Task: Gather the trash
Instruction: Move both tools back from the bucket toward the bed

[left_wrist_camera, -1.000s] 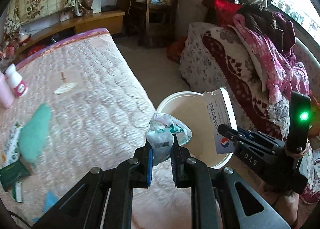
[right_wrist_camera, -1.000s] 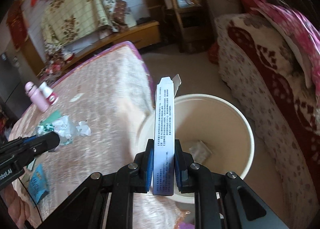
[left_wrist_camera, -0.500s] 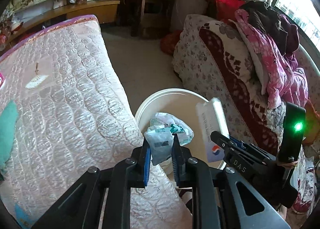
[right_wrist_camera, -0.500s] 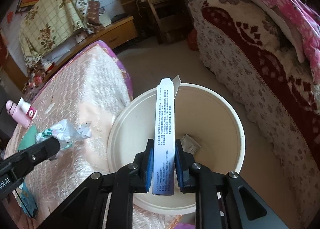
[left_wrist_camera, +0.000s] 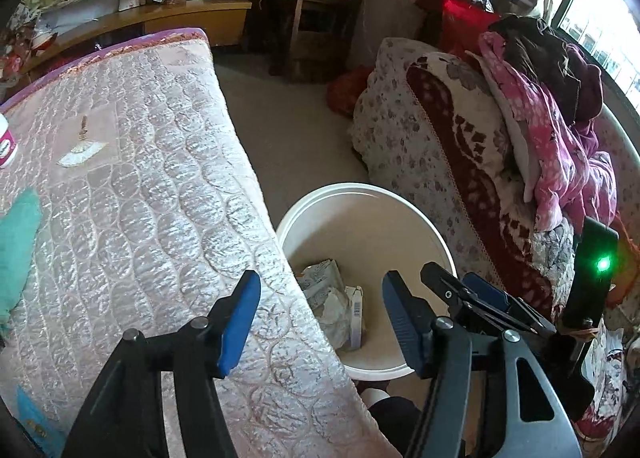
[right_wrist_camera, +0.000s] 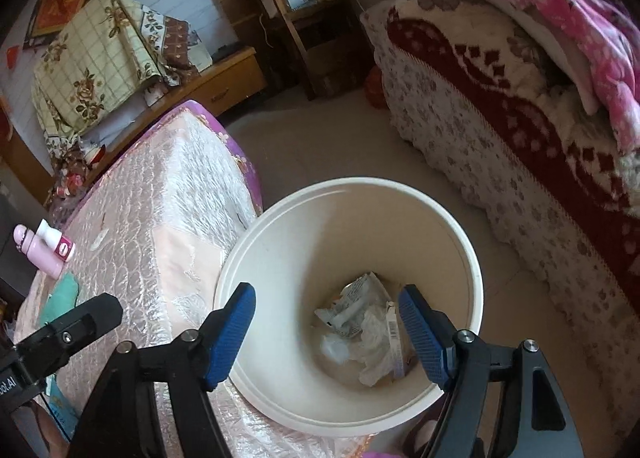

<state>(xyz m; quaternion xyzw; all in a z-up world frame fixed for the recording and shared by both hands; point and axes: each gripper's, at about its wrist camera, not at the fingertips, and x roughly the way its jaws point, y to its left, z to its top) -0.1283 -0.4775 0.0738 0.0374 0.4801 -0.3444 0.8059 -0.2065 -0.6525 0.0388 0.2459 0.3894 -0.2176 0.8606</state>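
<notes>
Left tongs and right tongs were both opening, pads apart with nothing held between them. Both hovered above the white bucket, which stood on the floor against the edge of the quilted bed. Crumpled wrappers and a small barcoded carton lay at the bucket's bottom. A pink bottle remained on the bed.

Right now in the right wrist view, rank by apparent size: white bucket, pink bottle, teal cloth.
1. white bucket, clearly largest.
2 and 3. pink bottle and teal cloth look about alike; the cloth is partly hidden, so I won't rank them.
</notes>
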